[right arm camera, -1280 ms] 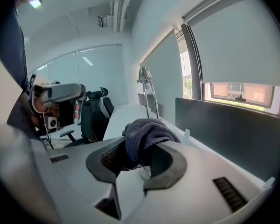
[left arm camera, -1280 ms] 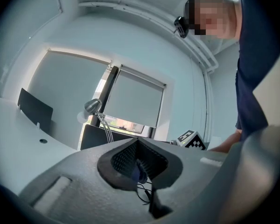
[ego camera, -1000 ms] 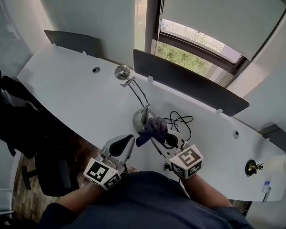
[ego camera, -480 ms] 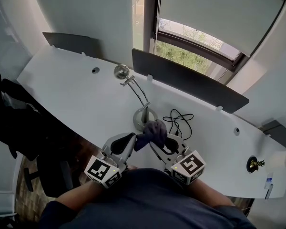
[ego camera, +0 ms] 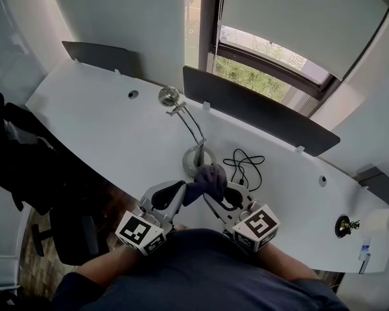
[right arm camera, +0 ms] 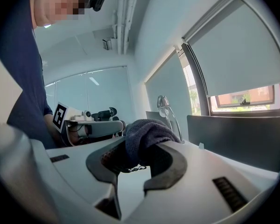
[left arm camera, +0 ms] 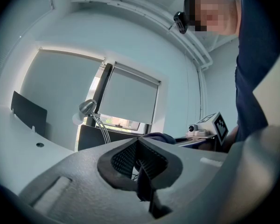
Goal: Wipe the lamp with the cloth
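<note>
A chrome desk lamp (ego camera: 198, 159) stands on the white desk (ego camera: 104, 128), its round head (ego camera: 168, 96) raised to the far left on a thin arm. The lamp also shows in the left gripper view (left arm camera: 87, 107) and the right gripper view (right arm camera: 162, 101). A dark purple cloth (ego camera: 209, 177) is bunched just in front of the lamp base. My right gripper (ego camera: 212, 190) is shut on the cloth (right arm camera: 147, 129). My left gripper (ego camera: 180, 189) meets the cloth's left tail, its jaws closed on a dark strip of it (left arm camera: 143, 183). Both grippers hover near the desk's front edge.
A black cable (ego camera: 244, 164) lies coiled right of the lamp base. Dark divider panels (ego camera: 259, 112) line the desk's far edge under the window. A black chair with dark clothing (ego camera: 26, 167) stands at the left. A small brass object (ego camera: 342, 225) and a white roll (ego camera: 379, 222) sit far right.
My right gripper has drawn the cloth back from the lamp base toward me. The left gripper's tip has come up to the cloth's left tail. Little has moved in the last half second.
</note>
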`<action>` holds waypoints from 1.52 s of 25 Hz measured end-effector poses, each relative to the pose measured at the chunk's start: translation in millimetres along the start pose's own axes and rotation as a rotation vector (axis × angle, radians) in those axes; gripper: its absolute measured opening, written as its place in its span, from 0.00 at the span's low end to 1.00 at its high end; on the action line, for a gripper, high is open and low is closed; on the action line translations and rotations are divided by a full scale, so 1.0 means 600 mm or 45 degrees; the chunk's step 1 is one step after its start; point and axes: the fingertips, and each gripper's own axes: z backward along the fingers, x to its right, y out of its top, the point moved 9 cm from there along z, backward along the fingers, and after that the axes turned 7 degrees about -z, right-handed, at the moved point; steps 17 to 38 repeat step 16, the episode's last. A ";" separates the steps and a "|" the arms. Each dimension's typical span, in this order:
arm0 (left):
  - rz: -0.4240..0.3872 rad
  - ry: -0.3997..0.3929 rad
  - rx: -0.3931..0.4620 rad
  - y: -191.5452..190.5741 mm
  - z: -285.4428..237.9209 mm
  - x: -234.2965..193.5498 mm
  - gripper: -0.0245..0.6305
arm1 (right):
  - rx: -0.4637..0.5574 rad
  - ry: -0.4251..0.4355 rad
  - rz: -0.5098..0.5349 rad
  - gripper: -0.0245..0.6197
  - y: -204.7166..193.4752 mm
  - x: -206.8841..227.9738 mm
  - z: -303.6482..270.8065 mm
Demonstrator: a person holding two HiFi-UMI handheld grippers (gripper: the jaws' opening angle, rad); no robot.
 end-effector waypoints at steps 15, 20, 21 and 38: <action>-0.020 0.008 0.003 -0.004 0.000 0.009 0.04 | 0.001 0.020 -0.003 0.21 -0.004 -0.004 0.004; -0.019 0.010 0.001 -0.004 0.000 0.009 0.04 | 0.001 0.021 -0.003 0.21 -0.003 -0.004 0.004; -0.019 0.010 0.001 -0.004 0.000 0.009 0.04 | 0.001 0.021 -0.003 0.21 -0.003 -0.004 0.004; -0.019 0.010 0.001 -0.004 0.000 0.009 0.04 | 0.001 0.021 -0.003 0.21 -0.003 -0.004 0.004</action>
